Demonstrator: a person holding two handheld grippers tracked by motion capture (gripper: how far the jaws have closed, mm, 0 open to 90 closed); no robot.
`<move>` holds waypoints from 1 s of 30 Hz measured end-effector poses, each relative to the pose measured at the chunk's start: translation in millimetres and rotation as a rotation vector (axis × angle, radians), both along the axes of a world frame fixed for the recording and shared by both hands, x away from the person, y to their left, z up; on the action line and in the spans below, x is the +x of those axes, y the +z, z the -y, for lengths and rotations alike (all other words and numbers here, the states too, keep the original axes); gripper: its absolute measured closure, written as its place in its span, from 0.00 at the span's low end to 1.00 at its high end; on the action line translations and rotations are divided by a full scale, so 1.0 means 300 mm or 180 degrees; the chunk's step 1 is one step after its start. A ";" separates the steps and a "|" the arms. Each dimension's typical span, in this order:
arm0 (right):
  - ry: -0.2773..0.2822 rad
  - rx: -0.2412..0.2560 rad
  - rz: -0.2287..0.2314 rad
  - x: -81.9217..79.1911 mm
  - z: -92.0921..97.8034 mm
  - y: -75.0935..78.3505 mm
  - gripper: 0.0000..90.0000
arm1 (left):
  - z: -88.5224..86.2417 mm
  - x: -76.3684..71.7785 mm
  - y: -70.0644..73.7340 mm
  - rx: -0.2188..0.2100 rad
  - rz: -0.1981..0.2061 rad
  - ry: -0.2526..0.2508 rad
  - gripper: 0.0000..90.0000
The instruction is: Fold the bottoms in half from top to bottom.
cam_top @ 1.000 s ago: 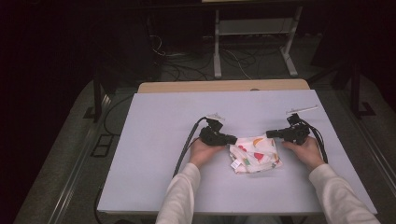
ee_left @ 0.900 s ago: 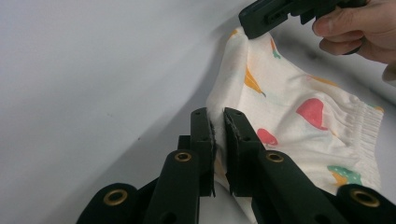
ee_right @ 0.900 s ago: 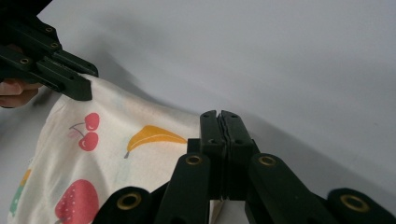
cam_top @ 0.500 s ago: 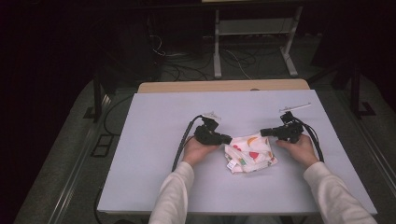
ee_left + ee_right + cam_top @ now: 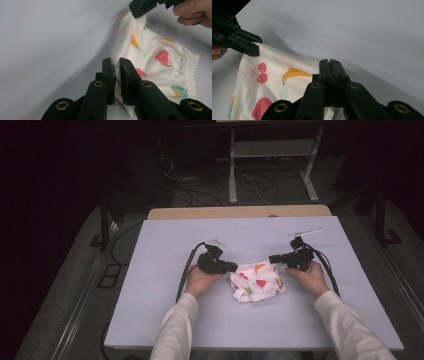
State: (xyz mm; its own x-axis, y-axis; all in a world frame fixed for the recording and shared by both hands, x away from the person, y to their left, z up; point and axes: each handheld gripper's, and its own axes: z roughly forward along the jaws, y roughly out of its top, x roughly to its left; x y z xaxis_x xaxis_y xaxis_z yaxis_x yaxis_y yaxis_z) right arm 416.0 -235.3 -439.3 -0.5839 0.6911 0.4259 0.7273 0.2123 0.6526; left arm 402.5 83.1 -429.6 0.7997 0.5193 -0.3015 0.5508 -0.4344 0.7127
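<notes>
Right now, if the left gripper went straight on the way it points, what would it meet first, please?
The left gripper points at the right gripper, with the fruit-print cloth both clamp stretched between. It would likely bunch the cloth first, then meet that gripper.

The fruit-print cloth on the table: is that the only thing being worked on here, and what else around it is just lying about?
In use:
- fruit-print cloth, pinched at two corners
- left gripper, shut on the cloth
- right gripper, shut on the cloth

Just lying about:
- small white strip on the table, beyond the right hand
- cables on the floor
- white stand behind the table
</notes>
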 end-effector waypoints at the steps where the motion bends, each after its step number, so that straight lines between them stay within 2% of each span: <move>1: -0.0001 -0.0014 -0.0002 0.002 -0.010 0.000 0.97 | -0.007 0.002 0.000 -0.0012 -0.0004 0.0021 0.92; 6: -0.0039 -0.0057 0.0003 0.010 -0.049 -0.001 0.97 | -0.040 0.014 0.001 -0.0017 0.0007 0.0109 0.92; 8: -0.0087 -0.0023 0.0022 0.010 -0.059 0.002 0.97 | -0.051 0.020 -0.002 -0.0038 0.0012 0.0150 0.92; 12: -0.0162 0.0001 0.0052 0.013 -0.075 0.007 0.97 | -0.070 0.037 -0.005 -0.0201 -0.0007 0.0251 0.92; 16: -0.0247 0.0003 0.0069 0.021 -0.082 0.008 0.97 | -0.073 0.058 0.003 -0.0179 0.0056 0.0293 0.92; 18: -0.0272 0.0039 0.0051 0.026 -0.085 0.009 0.97 | -0.080 0.077 0.000 -0.0177 0.0033 0.0323 0.92; 24: -0.0315 0.0010 0.0074 0.037 -0.105 0.004 0.97 | -0.089 0.117 -0.021 -0.0167 0.0051 0.0425 0.92; 30: -0.0421 0.0025 0.0112 0.053 -0.109 -0.009 0.97 | -0.093 0.142 -0.058 -0.0271 0.0002 0.0520 0.92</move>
